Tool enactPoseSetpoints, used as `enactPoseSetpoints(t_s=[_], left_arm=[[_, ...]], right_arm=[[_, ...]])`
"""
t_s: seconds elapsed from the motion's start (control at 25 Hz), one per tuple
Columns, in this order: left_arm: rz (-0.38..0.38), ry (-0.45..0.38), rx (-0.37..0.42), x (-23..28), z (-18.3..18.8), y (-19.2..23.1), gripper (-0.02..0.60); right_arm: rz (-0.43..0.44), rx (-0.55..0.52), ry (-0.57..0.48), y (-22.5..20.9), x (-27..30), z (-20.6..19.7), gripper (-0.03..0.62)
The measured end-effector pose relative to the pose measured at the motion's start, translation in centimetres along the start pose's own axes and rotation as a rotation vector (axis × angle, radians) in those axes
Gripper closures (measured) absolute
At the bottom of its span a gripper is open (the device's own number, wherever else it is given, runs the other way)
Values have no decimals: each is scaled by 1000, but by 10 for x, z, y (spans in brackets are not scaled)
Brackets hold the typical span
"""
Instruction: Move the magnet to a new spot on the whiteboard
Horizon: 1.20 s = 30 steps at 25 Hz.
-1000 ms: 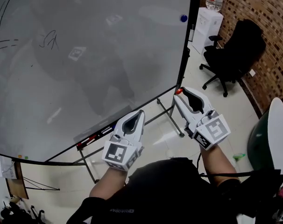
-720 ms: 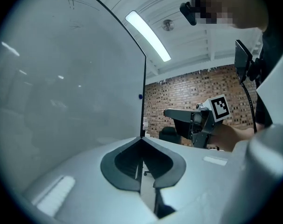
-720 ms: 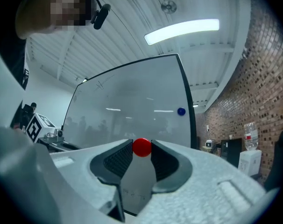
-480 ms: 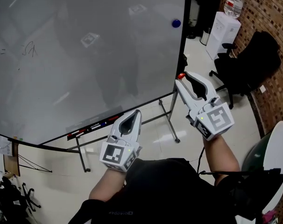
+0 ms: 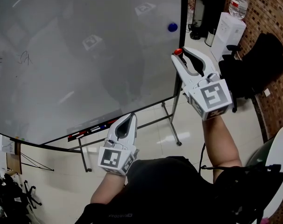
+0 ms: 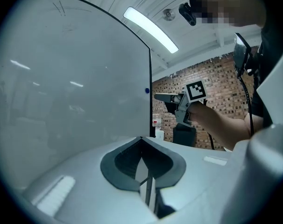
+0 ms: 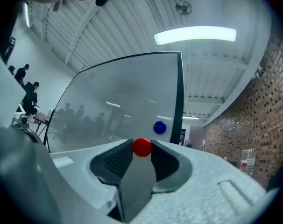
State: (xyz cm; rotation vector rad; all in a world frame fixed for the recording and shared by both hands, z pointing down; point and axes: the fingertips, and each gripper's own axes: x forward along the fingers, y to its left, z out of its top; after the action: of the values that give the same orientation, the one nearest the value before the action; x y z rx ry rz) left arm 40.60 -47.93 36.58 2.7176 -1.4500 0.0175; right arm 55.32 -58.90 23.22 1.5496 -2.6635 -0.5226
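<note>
My right gripper [image 5: 179, 53] [image 7: 142, 147] is shut on a small red round magnet [image 7: 142, 147] [image 5: 178, 52] pinched at its jaw tips. It hangs in the air just off the right edge of the large whiteboard [image 5: 85, 55] [image 7: 118, 101]. A blue round magnet [image 5: 173, 27] [image 7: 159, 127] sticks on the board near its right edge, above the red one. My left gripper [image 5: 128, 119] [image 6: 142, 143] is low, in front of the board's lower edge, its jaws shut with nothing between them. The right gripper [image 6: 172, 98] also shows in the left gripper view.
The whiteboard stands on a metal frame [image 5: 172, 120] with a marker tray [image 5: 92, 129]. A black office chair [image 5: 256, 64], a water dispenser [image 5: 230, 29] and a brick wall [image 5: 272, 13] are to the right. Faint pen marks [image 5: 22, 57] are on the board's left.
My right gripper has risen with the red magnet, moving up towards the blue magnet beside the board's right edge. My left gripper has drifted slightly down and left.
</note>
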Motion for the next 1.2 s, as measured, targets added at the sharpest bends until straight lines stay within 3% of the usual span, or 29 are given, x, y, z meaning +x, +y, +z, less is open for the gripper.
enactPoseSetpoints(t_s=[0.4,1.2], left_arm=[[5,-4,-12,14,-2,14,566],[-12,3,-27,19,-6,23,566]], right_arm=[[-62,-124,144,-20,41,-13,487],[-117,-168,176,-22,57,-19,484]])
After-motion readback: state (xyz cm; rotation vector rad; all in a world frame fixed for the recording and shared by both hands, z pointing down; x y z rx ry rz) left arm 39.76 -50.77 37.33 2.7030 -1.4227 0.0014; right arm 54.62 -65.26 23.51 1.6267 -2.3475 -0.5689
